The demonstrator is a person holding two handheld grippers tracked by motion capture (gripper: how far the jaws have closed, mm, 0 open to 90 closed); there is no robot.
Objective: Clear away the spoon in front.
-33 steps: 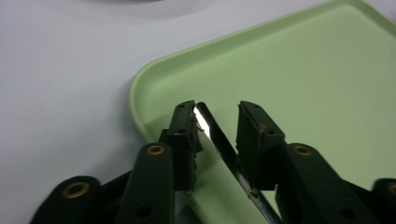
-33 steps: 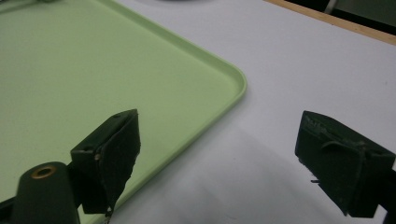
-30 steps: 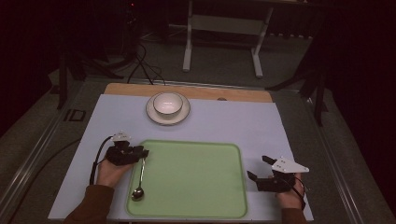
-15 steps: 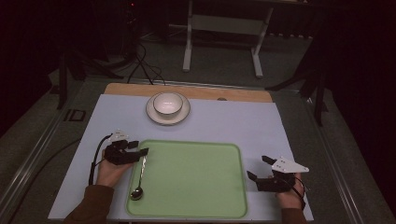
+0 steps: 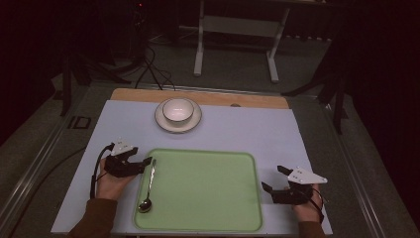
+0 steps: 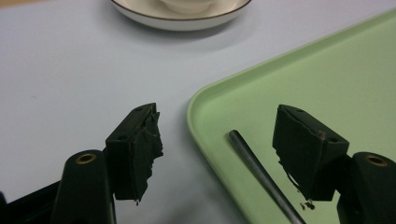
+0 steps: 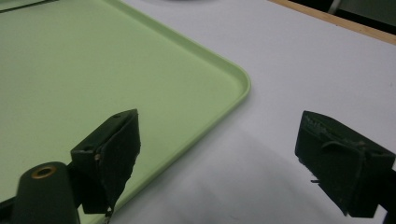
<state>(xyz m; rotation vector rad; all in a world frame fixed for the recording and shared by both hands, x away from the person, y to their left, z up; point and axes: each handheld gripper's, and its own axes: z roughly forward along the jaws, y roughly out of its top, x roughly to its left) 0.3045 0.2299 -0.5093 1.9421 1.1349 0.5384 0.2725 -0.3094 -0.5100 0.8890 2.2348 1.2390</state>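
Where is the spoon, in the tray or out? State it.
In. The spoon lies flat along the green tray's left edge, with the left gripper open, its jaws just opened, pads clear of the handle.

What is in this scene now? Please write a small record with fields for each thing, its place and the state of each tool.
spoon: slim metal spoon lying along the left edge inside the tray, free
tray: flat light green plastic tray on the pale table cover
bowl: white round bowl on a white saucer, beyond the tray
left tool: left tool, jaws have just been opening, wide apart over the spoon handle, not pressing it
right tool: right tool, open, nothing held, at the tray's right corner
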